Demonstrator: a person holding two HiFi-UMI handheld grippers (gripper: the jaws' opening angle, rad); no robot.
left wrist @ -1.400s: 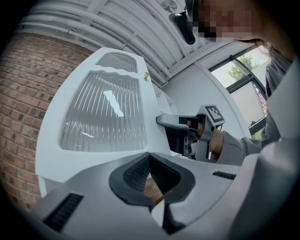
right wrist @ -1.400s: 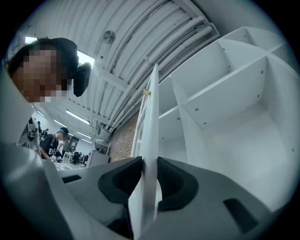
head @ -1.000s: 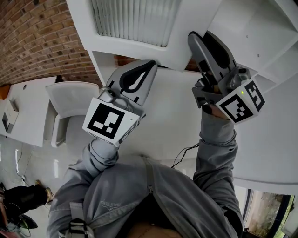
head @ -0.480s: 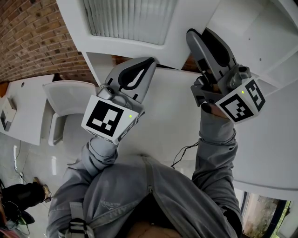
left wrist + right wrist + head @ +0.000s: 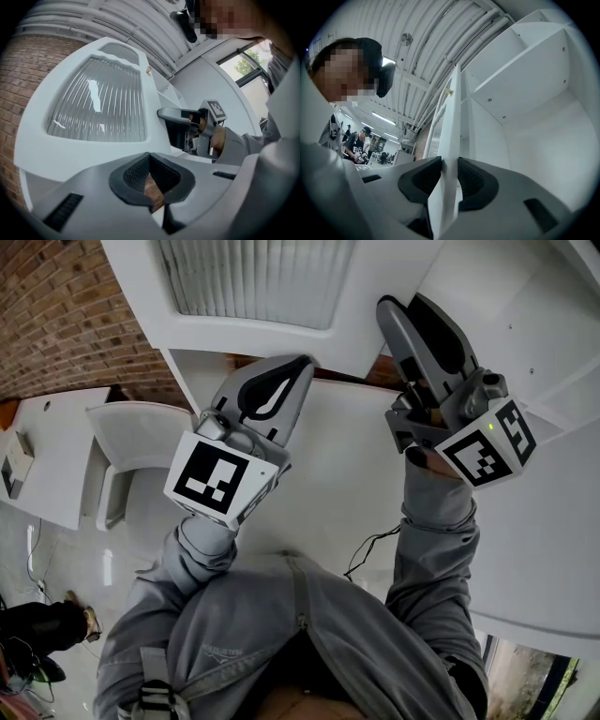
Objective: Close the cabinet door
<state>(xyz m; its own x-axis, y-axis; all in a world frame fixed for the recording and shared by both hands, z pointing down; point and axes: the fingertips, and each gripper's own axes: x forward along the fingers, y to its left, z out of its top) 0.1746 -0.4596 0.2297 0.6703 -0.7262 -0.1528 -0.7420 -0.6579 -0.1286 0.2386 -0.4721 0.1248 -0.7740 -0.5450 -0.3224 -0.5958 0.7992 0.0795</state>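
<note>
The white cabinet door point(image 5: 281, 334) with its ribbed glass pane point(image 5: 98, 103) stands ajar at the top of the head view. My right gripper point(image 5: 398, 315) is shut on the door's free edge point(image 5: 452, 136); its dark pads point(image 5: 474, 180) press on both faces of that thin edge. My left gripper point(image 5: 302, 367) is shut with nothing in it, its tips against the door's lower rail, just below the pane. In the left gripper view the closed jaws point(image 5: 150, 176) point at the rail, and the right gripper point(image 5: 180, 126) shows beyond on the door's edge.
The open cabinet interior point(image 5: 534, 122) with a white shelf point(image 5: 520, 61) lies right of the door. A white countertop point(image 5: 347, 484) runs below the grippers. A white chair point(image 5: 131, 442), a white table point(image 5: 47, 456) and a brick wall point(image 5: 66, 324) are on the left. People stand far off point(image 5: 358, 145).
The door has shifted a little to the left in the head view, both grippers moving with it. The right gripper's hold on the edge is unchanged.
</note>
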